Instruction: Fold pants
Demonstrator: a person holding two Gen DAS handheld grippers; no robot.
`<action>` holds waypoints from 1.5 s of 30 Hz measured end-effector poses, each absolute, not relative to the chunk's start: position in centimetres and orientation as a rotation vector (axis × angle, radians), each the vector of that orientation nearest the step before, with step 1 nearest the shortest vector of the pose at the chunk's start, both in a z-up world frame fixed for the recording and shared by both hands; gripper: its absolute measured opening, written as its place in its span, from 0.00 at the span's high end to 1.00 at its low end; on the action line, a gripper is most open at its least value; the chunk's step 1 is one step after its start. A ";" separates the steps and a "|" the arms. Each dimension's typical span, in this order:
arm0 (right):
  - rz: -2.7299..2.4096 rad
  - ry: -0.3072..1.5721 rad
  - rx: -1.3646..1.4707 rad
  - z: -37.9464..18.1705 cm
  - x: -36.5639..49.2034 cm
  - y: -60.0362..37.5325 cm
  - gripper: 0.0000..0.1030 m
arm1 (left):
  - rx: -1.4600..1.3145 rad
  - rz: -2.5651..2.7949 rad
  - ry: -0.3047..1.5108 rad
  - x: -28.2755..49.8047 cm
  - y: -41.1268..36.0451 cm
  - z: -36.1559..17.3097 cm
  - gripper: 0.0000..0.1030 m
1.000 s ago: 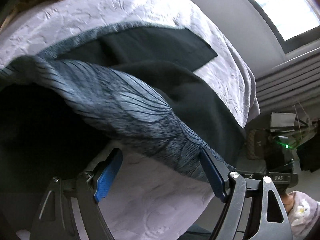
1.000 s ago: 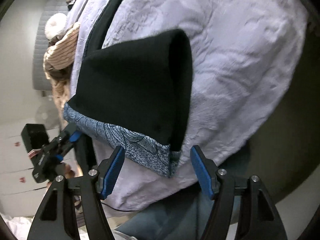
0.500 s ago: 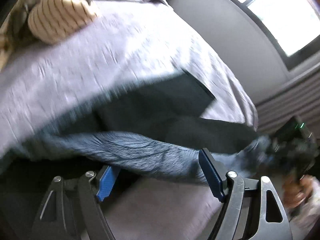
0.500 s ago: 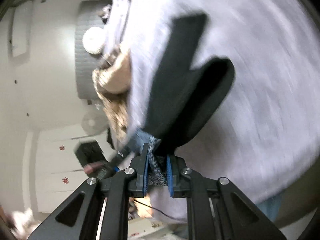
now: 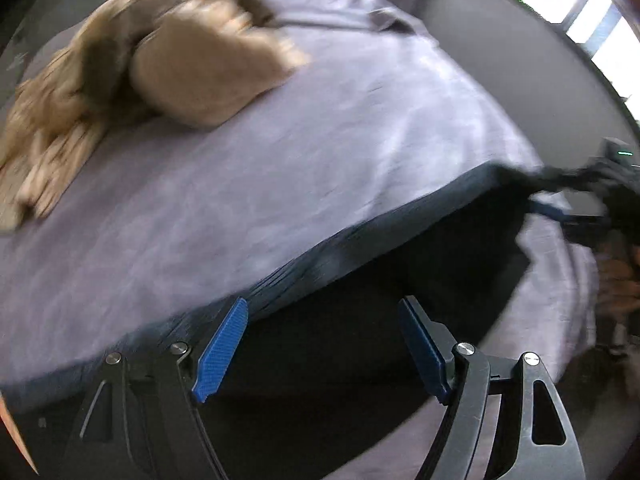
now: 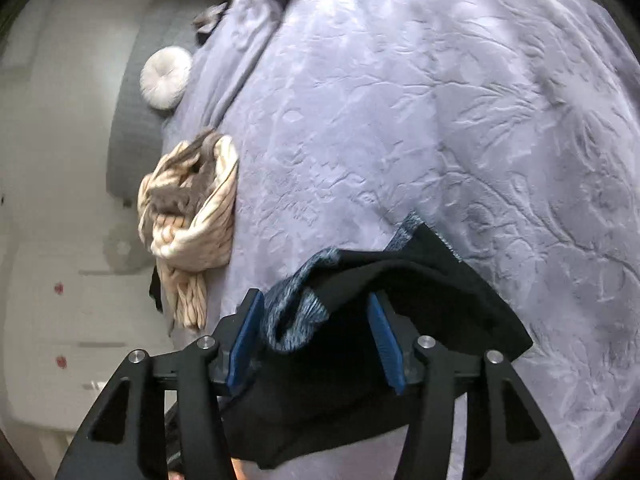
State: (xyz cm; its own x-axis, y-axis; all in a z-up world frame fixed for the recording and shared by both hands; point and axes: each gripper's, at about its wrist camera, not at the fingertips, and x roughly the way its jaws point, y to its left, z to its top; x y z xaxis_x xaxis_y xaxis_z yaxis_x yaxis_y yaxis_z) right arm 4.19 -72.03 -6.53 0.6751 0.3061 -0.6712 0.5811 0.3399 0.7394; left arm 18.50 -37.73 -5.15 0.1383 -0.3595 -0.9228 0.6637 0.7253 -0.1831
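Black pants point(image 6: 404, 320) with a blue-grey patterned band lie on a lavender bedspread point(image 6: 420, 120) that covers the bed, at its near edge. Right wrist view: the right gripper point(image 6: 316, 326) points steeply down over the cloth, blue pads point(image 6: 246, 332) either side of a rumpled fold. Its jaws are opening; the patterned band and black cloth sit between them, the left pad close against the band, the right pad clear of the cloth or barely brushing it. No firm pinch shows. The pants slump in a loose heap under the fingers, one flap spread toward the right over the bedspread.

Left wrist view, heavily blurred: the left gripper point(image 5: 320, 344) tilts sharply downward, its jaws standing fairly wide. The patterned band of the pants point(image 5: 360, 240) runs as a taut diagonal edge from behind the left pad point(image 5: 220, 352) up toward the far right, black cloth filling the space below it and between the pads. Whether the left pad presses the band or merely sits in front of it cannot be told through the blur; the right pad stands free. At the right edge the other gripper appears as a dark smear, with a hand point(image 5: 616, 280) beneath it.

A cream striped garment point(image 6: 192, 216) lies bunched near the bed's far side, well apart from the pants. A round pale cushion point(image 6: 166, 78) rests beyond it against a grey headboard point(image 6: 132, 120).
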 end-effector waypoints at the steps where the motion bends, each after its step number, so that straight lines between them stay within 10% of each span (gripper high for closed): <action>1: -0.196 0.866 1.243 -6.5 3.7 -71.4 0.43 | 0.293 -0.707 1.248 18.3 -36.5 -6.2 0.24; 22: -0.043 0.984 1.302 -14.9 5.9 -59.4 0.43 | 0.032 -0.554 1.450 15.1 -25.2 -12.7 0.24; 23: -0.054 0.970 1.324 -15.3 6.2 -59.5 0.55 | 0.039 -0.558 1.449 15.2 -25.3 -12.8 0.24; 24: -0.056 0.963 1.340 -15.5 6.5 -59.6 0.93 | 0.047 -0.565 1.451 15.3 -25.4 -12.6 0.24; 36: -0.075 1.101 1.286 -15.7 2.2 -59.1 0.85 | 0.210 -0.625 1.476 14.4 -24.9 -11.7 0.24; 41: -0.164 1.035 1.178 -11.2 -0.3 -61.9 0.55 | 0.209 -0.652 1.435 15.8 -27.1 -9.9 0.24; 45: -0.396 0.939 1.175 -10.2 -4.0 -66.9 0.51 | 0.179 -0.668 1.382 17.2 -30.1 -9.0 0.24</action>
